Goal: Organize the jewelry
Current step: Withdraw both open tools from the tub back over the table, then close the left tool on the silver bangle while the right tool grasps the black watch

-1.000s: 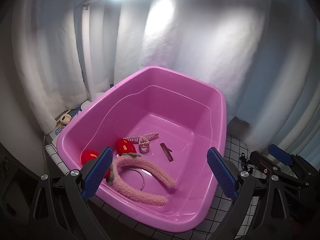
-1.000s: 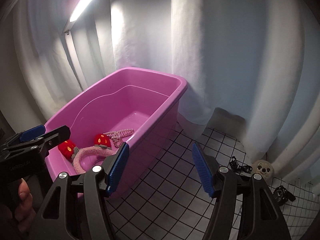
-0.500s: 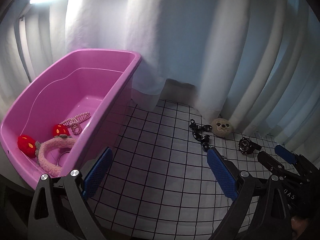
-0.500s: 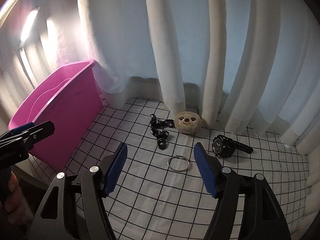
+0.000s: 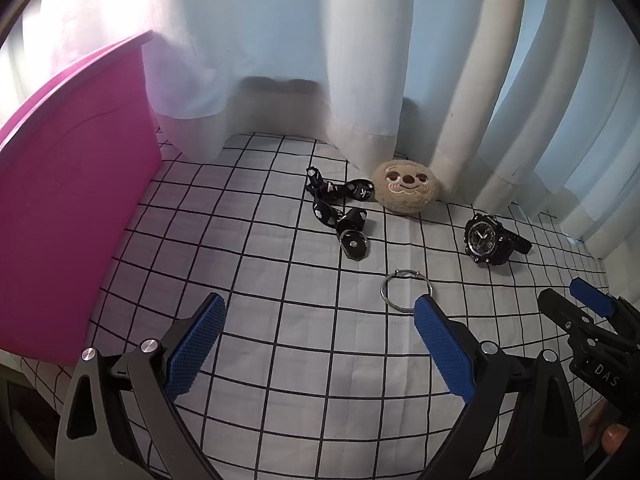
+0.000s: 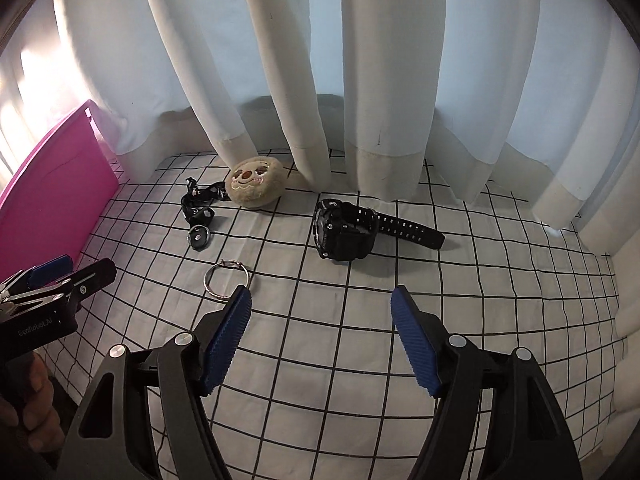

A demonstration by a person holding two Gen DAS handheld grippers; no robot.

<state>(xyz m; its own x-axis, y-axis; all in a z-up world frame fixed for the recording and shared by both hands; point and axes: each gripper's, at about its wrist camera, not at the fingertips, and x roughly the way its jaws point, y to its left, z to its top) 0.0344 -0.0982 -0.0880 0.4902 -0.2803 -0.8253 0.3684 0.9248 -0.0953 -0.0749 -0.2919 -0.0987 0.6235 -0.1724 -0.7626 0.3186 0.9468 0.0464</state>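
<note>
Four loose things lie on the white cloth (image 6: pixel 360 340) with its black grid, all near the foot of the pale curtain (image 6: pixel 380 80). A black wristwatch (image 6: pixel 344 232) sits on the right, its strap stretched out toward the right edge. A thin metal ring (image 6: pixel 226 280) lies flat nearer the camera, just beside the tip of the right gripper's left finger. Farther back, a black strap with a round fob (image 5: pixel 340 216) is coiled up, one end touching a round plush face (image 5: pixel 404 192) that rests against the curtain hem. A pink tub (image 5: pixel 72 216) stands at the left edge of the cloth, well apart from the small items; its inside is hidden from both views.

The left gripper (image 5: pixel 316 340) hangs above bare cloth with its blue pads spread wide and nothing between them. The right gripper (image 6: pixel 320 336) is likewise spread, empty, with the wristwatch beyond its tips. A hand (image 6: pixel 24 412) holds the left gripper's handle, though it is dim and only partly in view, so its hold is probably a full fist.
</note>
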